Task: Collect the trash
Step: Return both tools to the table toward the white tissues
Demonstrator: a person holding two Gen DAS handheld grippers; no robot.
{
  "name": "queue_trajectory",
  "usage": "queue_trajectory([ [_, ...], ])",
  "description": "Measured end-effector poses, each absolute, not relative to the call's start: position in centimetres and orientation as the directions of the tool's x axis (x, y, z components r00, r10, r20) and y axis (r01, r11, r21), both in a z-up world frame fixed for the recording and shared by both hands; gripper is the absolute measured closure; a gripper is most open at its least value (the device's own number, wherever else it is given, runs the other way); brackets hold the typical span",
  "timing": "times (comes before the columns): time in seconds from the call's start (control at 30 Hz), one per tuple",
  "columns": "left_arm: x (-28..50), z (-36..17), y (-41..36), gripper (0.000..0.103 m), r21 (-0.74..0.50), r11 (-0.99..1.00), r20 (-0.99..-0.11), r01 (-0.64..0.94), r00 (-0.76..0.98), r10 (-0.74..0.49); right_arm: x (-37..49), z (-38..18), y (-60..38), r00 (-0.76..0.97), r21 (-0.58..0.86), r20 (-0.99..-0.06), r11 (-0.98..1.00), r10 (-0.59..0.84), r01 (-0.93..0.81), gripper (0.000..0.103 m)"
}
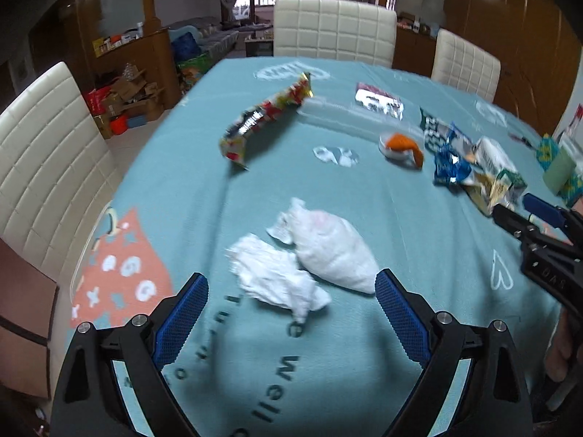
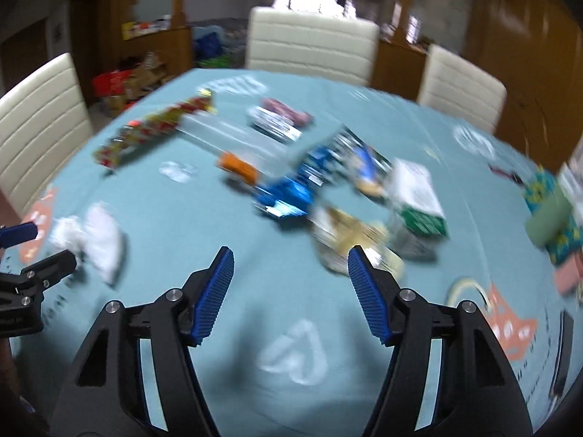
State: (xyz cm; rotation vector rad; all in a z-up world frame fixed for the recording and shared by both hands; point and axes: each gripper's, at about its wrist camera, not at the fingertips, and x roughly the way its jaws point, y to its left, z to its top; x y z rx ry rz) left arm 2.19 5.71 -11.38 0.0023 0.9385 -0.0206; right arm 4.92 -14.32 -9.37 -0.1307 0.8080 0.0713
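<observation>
White crumpled tissues [image 1: 291,258] look light and soft, so pinch their bunched middle with your left tongs [image 1: 291,287], which, like your blurred right tongs [image 2: 289,267], gape empty.

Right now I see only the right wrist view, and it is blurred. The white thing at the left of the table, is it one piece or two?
Observer: Two. A crumpled tissue and a white bag lie touching each other.
Operator: Do the left tongs hold one of them?
Observer: No. The left tongs are open. The tissue lies just ahead of the tips, and the pads do not touch it.
Operator: What is the orange thing in the middle?
Observer: An orange scrap resting on a small white round piece, perhaps a lid.
</observation>
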Motion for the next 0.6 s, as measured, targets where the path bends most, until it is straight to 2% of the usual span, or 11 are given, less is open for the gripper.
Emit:
queue_trajectory([
  [0.1, 3.0, -12.4, 6.3, 0.012, -0.022, 1.0, -0.844, -0.02, 0.537, -0.008, 4.8, -10.3, -17.2, 0.672, -0.05, -0.741, 0.996, 0.011, -0.072, 0.037],
  [0.2, 3.1, -12.9, 7.0, 0.013, -0.031, 0.997, -0.854, -0.076, 0.521, 0.013, 5.2, -10.7, -17.5, 0.656, 0.004, -0.752, 0.995, 0.067, -0.098, 0.037],
  [0.3, 2.8, -13.0, 8.3, 0.013, -0.052, 0.99, -0.851, -0.131, 0.524, 0.025, 5.5, -11.0, -15.9, 0.627, 0.071, -0.759, 0.98, 0.175, -0.187, 0.037],
  [0.43, 2.8, -13.4, 9.1, 0.013, -0.007, 0.985, -0.848, -0.175, 0.522, 0.087, 5.7, -11.0, -10.9, 0.584, 0.083, -0.76, 0.934, 0.284, -0.346, 0.037],
  [0.53, 3.0, -13.8, 9.9, 0.031, 0.008, 0.982, -0.851, -0.188, 0.515, 0.105, 5.6, -11.4, -7.3, 0.549, 0.062, -0.774, 0.901, 0.316, -0.43, 0.037],
  [0.6, 2.8, -13.5, 10.0, 0.062, 0.019, 0.985, -0.838, -0.171, 0.534, 0.109, 5.3, -11.7, -5.5, 0.533, 0.042, -0.783, 0.883, 0.32, -0.468, 0.037],
])
